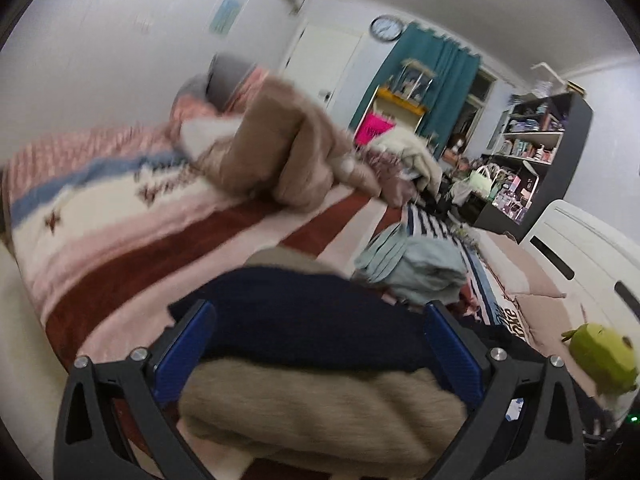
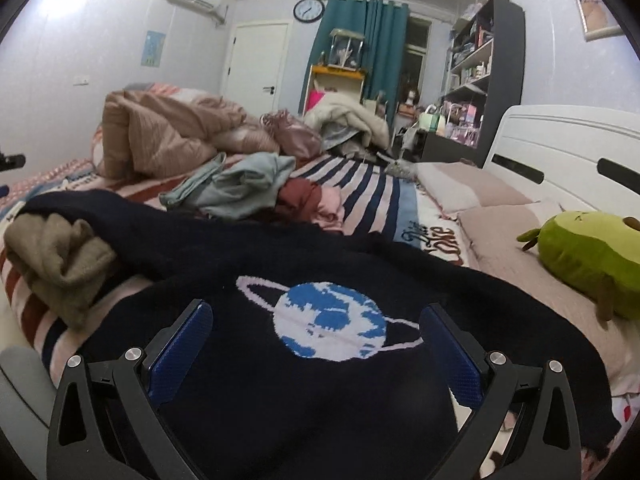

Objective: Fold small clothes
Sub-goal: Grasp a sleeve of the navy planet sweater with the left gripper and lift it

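Navy knit fills the space right under your right gripper [image 2: 318, 344]: the navy sweater [image 2: 280, 392] lies spread on the bed, its blue-and-white planet motif [image 2: 328, 320] sitting between the two blue pads, and both fingers stand wide apart with nothing pinched between them. From that gripper the sweater runs mainly up and to the left, where one dark part drapes over a tan fuzzy garment [image 2: 60, 264] near the bed's left edge; to the right the knit reaches toward the pale pillow [image 2: 500, 240]. Your left gripper [image 1: 320, 344] is just as spread, gripping nothing, and it looks over that same end: the tan fuzzy garment lies closest between its fingers, with the navy sweater just beyond it. So judge it this way: your right hand is the nearer one to the sweater's body and the motif, while your left is nearer the draped end, which wants lifting clear of the tan piece before any fold will lie flat. The left view is smeared, so I cannot tell exactly where the navy edge stops. Farther out, a heap of grey-green clothes [image 2: 240, 188] waits on the striped blanket [image 2: 380, 196], and a green plush toy [image 2: 592, 260] rests on the pillow, well apart from the sweater.
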A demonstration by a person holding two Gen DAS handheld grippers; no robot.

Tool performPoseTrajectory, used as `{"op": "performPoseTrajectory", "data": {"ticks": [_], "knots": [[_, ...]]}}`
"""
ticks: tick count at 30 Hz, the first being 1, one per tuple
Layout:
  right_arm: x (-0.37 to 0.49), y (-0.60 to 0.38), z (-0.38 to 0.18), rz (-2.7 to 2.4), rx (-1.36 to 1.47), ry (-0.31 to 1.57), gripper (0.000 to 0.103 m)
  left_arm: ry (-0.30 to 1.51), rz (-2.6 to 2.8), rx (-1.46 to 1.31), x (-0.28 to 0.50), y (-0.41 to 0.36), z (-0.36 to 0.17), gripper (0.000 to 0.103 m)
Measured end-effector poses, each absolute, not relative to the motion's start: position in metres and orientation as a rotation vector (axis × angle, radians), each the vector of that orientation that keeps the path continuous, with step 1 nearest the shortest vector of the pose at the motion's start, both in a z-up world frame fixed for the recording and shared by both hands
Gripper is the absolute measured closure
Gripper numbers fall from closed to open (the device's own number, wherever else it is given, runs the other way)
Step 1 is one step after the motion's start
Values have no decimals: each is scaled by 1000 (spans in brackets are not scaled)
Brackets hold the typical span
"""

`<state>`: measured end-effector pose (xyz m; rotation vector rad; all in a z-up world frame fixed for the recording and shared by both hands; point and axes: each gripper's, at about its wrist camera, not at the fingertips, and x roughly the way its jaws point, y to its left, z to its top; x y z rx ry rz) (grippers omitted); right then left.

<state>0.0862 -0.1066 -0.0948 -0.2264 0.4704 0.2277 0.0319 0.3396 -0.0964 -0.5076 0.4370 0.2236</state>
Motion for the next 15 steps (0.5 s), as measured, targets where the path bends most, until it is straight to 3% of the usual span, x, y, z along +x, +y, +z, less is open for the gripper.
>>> {"op": "performPoseTrajectory", "data": {"ticks": [1,4,12,15], "knots": [[89,-104,-96,227,-232,471,0,465,213,-533,37,348,-106,3],[97,-94,-102,224,-263,478,0,526,203,-626,46,365,-132,22],[116,-78,-121,244,-255,537,0,584,322,-506,58,359,-140,22],[115,-77,-123,253,-246,538,0,597,345,-528,62,371,-150,13]]}}
